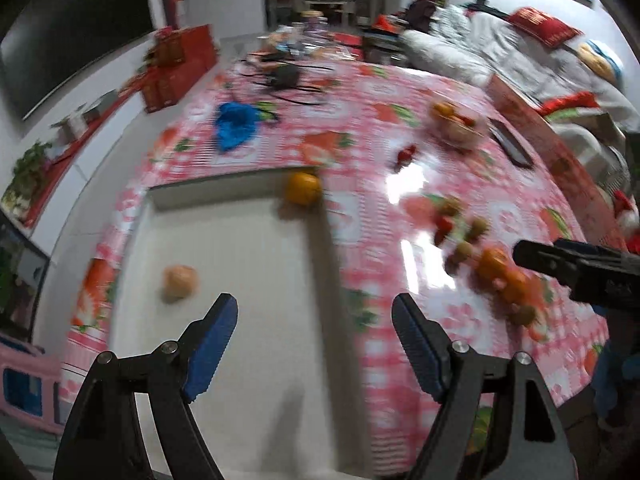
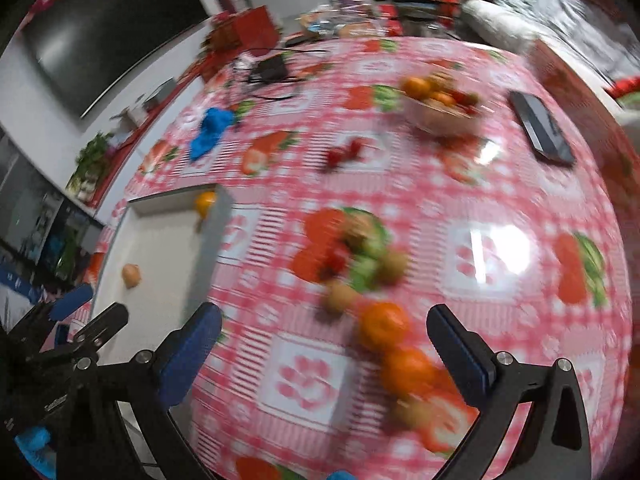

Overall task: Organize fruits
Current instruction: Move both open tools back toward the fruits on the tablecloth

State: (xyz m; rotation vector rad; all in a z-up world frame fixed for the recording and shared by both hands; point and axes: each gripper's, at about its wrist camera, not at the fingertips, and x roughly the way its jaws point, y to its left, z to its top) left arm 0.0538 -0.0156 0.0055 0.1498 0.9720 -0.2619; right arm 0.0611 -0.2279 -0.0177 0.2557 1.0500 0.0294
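A white tray [image 1: 248,360] lies on the pink checked tablecloth. It holds an orange [image 1: 303,188] in its far right corner and a pale round fruit [image 1: 180,282] nearer. My left gripper [image 1: 314,312] is open and empty above the tray's near part. Loose fruit lies right of the tray: two oranges [image 2: 385,325] [image 2: 408,368], several small green-brown fruits [image 2: 340,296] and small red ones [image 2: 336,260]. My right gripper [image 2: 324,324] is open and empty just above and before this pile. The tray also shows in the right wrist view [image 2: 160,264]. Both views are blurred.
A white bowl [image 2: 440,118] with oranges and red fruit stands farther back. A dark phone [image 2: 540,128] lies at the right. A blue cloth [image 2: 210,130], a red fruit [image 2: 344,152] and black cables [image 2: 272,70] lie beyond the tray.
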